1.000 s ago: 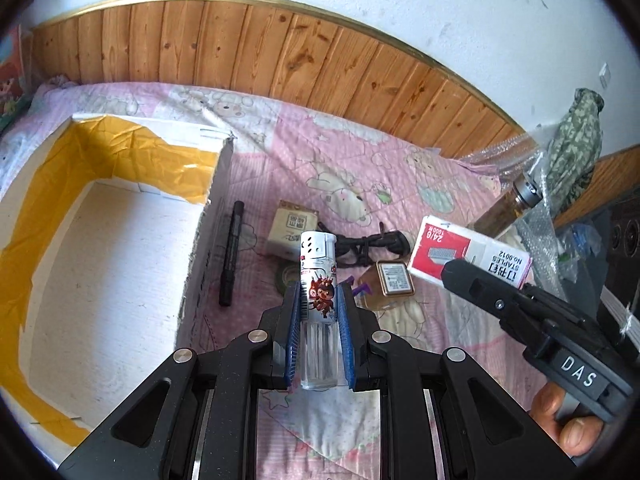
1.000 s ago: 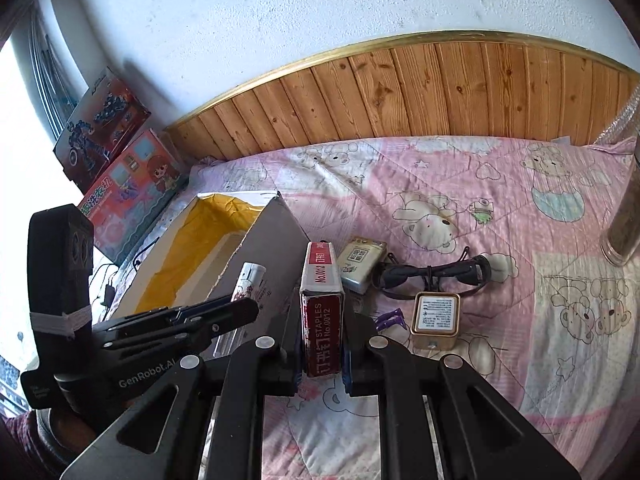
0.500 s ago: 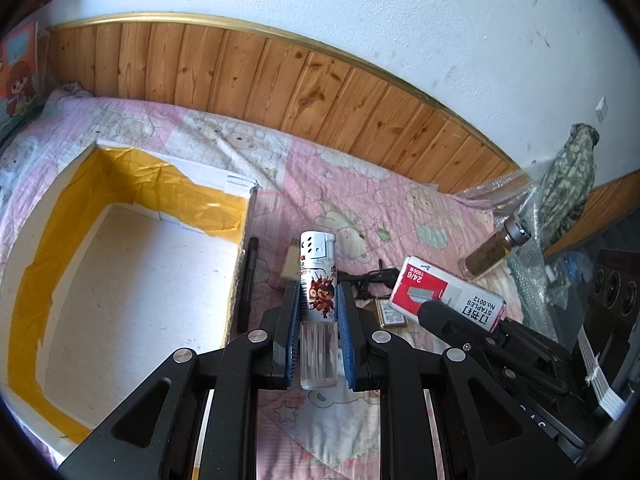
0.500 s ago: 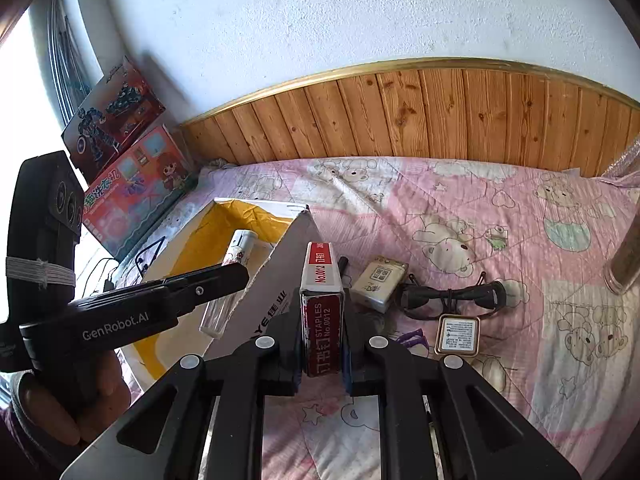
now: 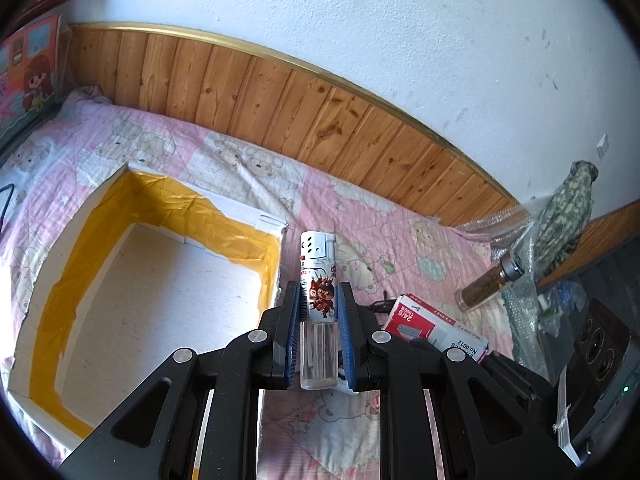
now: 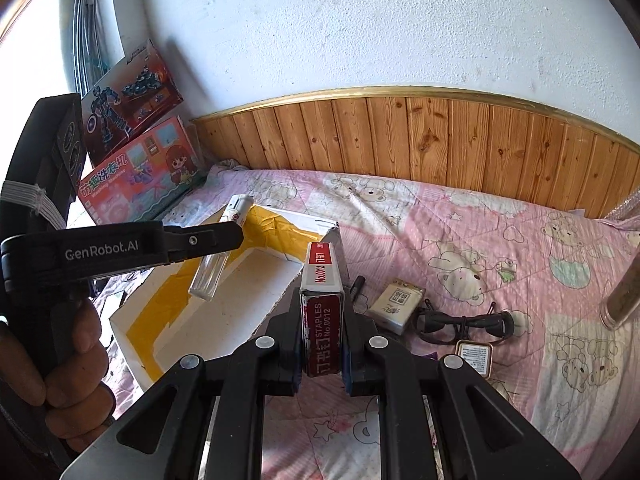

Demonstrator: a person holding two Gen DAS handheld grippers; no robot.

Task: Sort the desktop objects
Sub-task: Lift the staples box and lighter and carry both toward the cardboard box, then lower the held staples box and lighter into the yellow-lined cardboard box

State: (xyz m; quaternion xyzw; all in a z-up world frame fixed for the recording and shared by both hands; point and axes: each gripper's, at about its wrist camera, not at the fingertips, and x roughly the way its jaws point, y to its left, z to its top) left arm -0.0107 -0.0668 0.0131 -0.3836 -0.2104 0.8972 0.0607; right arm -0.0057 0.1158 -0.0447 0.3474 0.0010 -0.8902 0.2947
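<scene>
My left gripper (image 5: 319, 300) is shut on a white lighter (image 5: 318, 280) with a red cartoon print, held upright beside the right wall of an open white box (image 5: 168, 300) lined with yellow tape. In the right wrist view the lighter (image 6: 224, 248) hangs over the box (image 6: 224, 304), in my left gripper (image 6: 228, 236). My right gripper (image 6: 323, 312) is shut on a red and white staples box (image 6: 323, 292), just right of the box's near corner. That staples box (image 5: 436, 324) also shows low right in the left wrist view.
On the pink bear-print quilt (image 6: 500, 240) lie a small cream pack (image 6: 396, 306), a coiled black cable (image 6: 464, 324), a gold-framed square item (image 6: 474, 356) and a black pen (image 6: 356, 284). A glass jar (image 5: 488, 284) lies right. Toy boxes (image 6: 136, 176) lean at the left wall.
Both grippers have risen and moved left toward the box, each still gripping its item. The lighter now hangs over the box, and the loose items lie further off.
</scene>
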